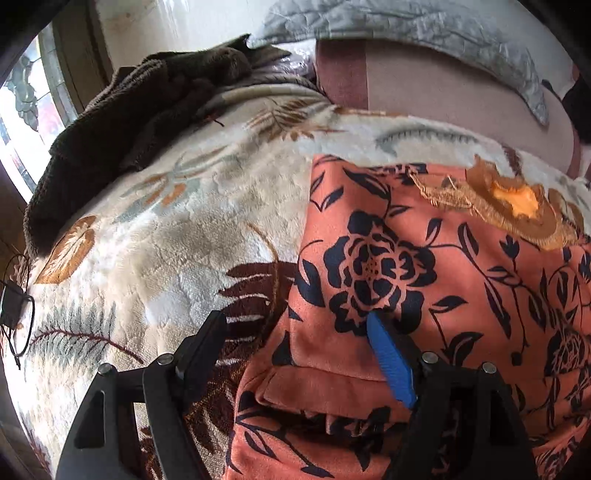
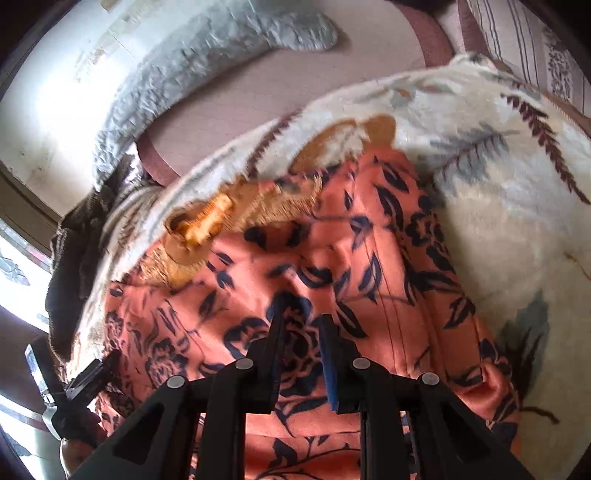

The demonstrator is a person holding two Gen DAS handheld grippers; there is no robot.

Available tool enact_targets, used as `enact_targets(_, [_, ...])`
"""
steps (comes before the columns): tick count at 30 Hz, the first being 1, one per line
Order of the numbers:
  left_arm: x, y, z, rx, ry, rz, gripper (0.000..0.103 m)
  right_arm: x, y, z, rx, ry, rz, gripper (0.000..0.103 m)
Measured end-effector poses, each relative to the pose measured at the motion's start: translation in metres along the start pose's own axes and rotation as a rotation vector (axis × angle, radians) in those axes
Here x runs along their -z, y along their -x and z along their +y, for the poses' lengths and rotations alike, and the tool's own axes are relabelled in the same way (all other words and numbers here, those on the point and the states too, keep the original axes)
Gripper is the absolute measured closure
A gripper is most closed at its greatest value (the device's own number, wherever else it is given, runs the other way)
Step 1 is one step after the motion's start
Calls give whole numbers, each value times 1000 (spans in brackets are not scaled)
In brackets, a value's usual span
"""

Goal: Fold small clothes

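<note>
An orange garment [image 1: 424, 295] with a dark blue flower print lies spread on a plush cream blanket [image 1: 166, 240]; a golden embroidered patch [image 1: 517, 206] marks its far end. My left gripper [image 1: 295, 321] stands wide open over the garment's left edge, its blue pad [image 1: 388, 362] resting on the cloth and the black finger [image 1: 207, 332] out over the blanket. In the right wrist view the garment [image 2: 369, 240] bunches up around my right gripper [image 2: 303, 310], whose fingers stand close together with a fold of the cloth pinched between them.
A dark brown knitted piece [image 1: 129, 129] lies at the blanket's far left. Behind it are a pink sheet [image 1: 443, 92] and a grey quilted cover [image 1: 406, 26]. A window [image 1: 22, 96] is on the left, and a black adapter with cable [image 1: 11, 302] hangs at the bed's left edge.
</note>
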State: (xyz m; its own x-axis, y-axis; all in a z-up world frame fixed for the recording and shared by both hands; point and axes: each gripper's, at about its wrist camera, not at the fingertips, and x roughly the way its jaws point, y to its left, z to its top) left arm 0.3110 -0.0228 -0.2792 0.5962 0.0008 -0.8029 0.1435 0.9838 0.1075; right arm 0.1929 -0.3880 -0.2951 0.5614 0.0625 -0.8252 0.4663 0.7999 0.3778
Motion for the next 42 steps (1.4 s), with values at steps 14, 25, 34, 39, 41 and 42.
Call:
enact_targets(14, [38,98,52,22,-14,-162,18,66,116,-27,-129,60,-157,49])
enact_targets(25, [150,132,126,175,106,43,18,162,170,-84,-39,59,-51,23])
enact_targets(34, [199,128,134,356,188,259,32,210,135,-114,8,-60,225,23])
enact_targets(39, [212,123,131,393,183,307,85,230,114,-121,-1,-122,288,45])
enact_targets(41, [213,126,129,388,168,300,85,233,116,-115,2,-80,305,69])
enact_targets(42, [212,127,128,381,162,302,85,233,121,-111,4,-54,306,76])
